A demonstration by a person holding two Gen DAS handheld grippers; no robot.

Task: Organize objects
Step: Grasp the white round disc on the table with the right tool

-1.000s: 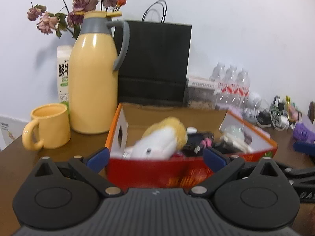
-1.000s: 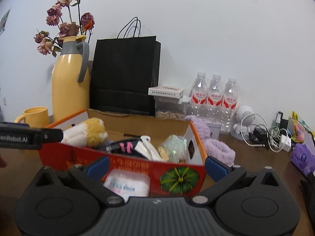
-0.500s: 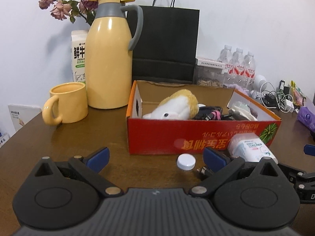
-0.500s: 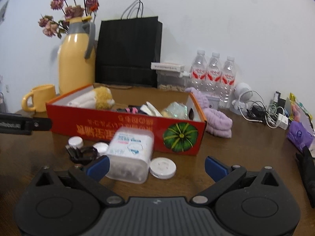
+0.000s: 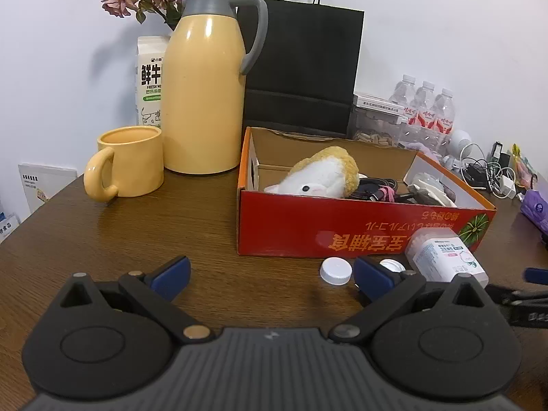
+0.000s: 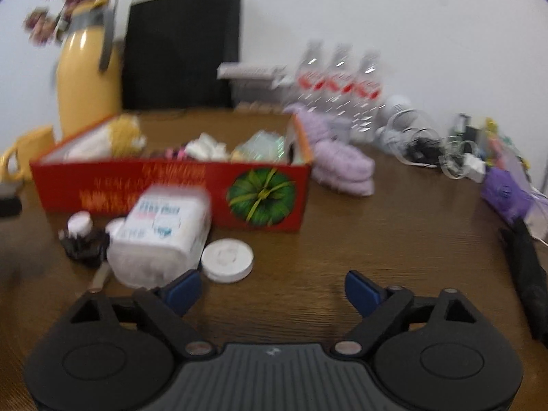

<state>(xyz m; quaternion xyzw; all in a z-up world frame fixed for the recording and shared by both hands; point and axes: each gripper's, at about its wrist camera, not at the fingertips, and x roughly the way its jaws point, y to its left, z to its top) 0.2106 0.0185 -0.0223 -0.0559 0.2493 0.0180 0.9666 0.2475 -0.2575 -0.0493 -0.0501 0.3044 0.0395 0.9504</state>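
our right gripper (image 6: pixel 270 291) dropped toward the table, jaws just narrowed a bit but nothing between them. the cotton swab tub (image 6: pixel 161 236) lies just ahead-left of it, outside the red box (image 6: pixel 171 188). left gripper (image 5: pixel 270 274) hangs wide, empty too.

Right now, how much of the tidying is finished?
Partly. The plush toy and cables already lie in the red box. Both tools hold nothing. The cotton swab box, round white lid and small white cap remain on the table.
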